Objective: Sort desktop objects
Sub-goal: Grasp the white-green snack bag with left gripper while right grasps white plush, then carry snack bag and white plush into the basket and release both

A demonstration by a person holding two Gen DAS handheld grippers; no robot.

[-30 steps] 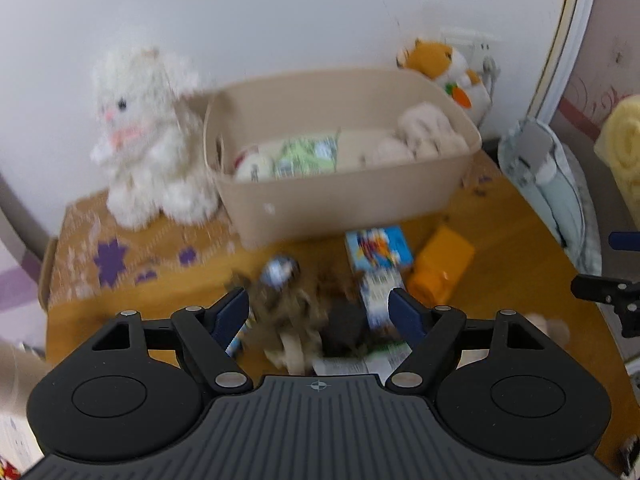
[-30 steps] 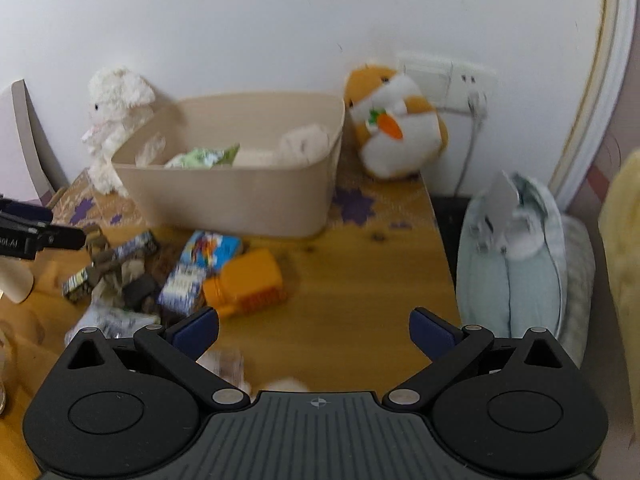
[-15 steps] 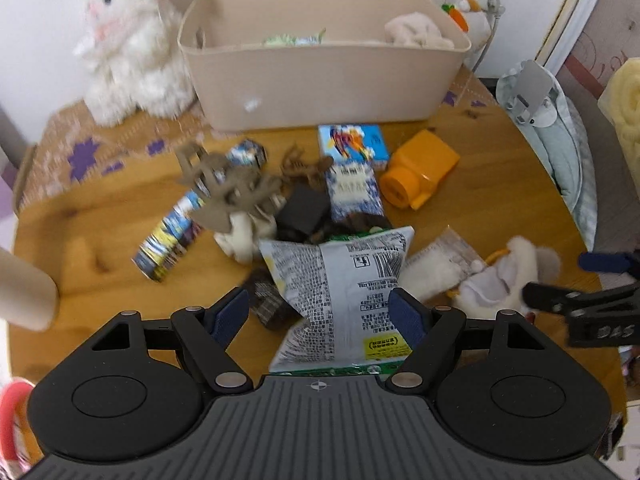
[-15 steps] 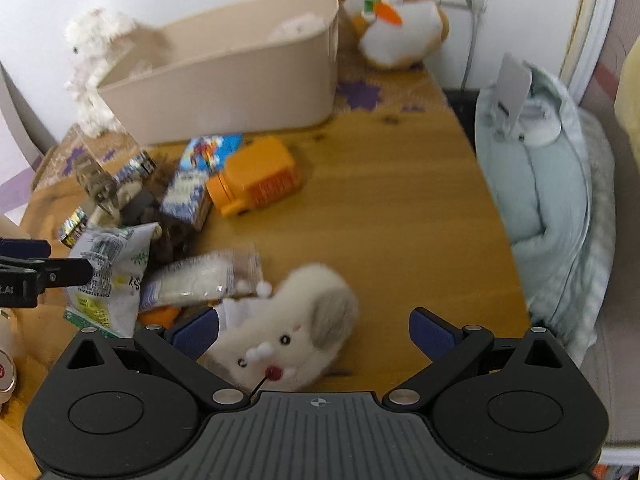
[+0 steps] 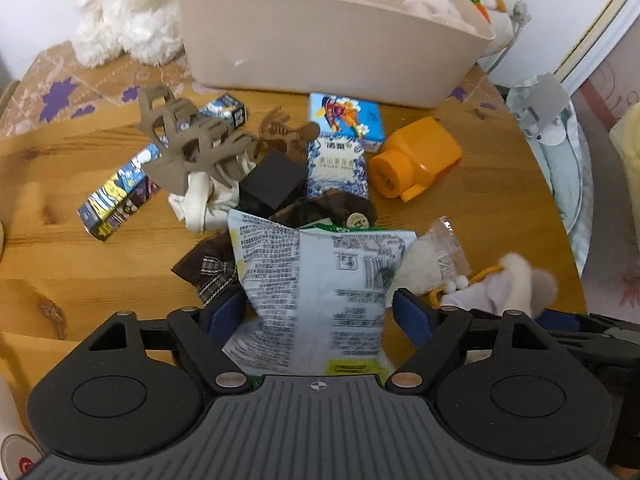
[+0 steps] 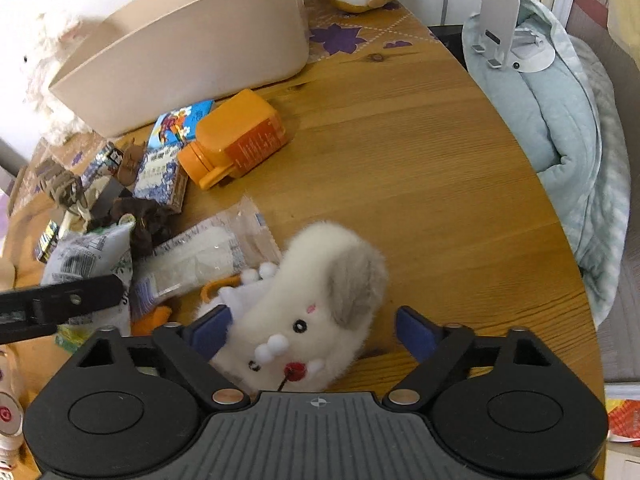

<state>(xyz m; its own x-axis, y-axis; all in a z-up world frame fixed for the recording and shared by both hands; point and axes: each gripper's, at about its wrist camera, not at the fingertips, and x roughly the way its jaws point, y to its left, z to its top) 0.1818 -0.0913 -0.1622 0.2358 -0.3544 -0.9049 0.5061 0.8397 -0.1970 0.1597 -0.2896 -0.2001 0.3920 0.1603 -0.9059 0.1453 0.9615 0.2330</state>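
if you look from the left wrist first, the left gripper (image 5: pixel 318 314) has its jaws wide, one on each side of the snack bag (image 5: pixel 316 292). the bag lies flat on the wooden table (image 5: pixel 60 248), in front of the messy pile, and the jaws do not squeeze it yet. i think the bag is puffy and slippery, so a quick pinch could make it pop out or crumple. its far end lies on top of the brown cloth (image 5: pixel 208 270) and just beside the clear packet (image 5: pixel 432 260), so a lift could drag those along too. the beige bin (image 5: pixel 320 40) is at the back of the table, past the orange bottle (image 5: pixel 416 158) and the blue box (image 5: pixel 346 120).

from the right wrist, the right gripper (image 6: pixel 316 330) also has its jaws wide, around the white plush toy (image 6: pixel 308 308). the toy lies on the table near the front edge, not held yet. it is soft and round, so the jaws might grab only fluff and drop it. its orange cord (image 6: pixel 216 286) runs over by the clear packet and could catch on it. the left gripper is very close on the left side here, so the two could bump if both go to the bin at once.
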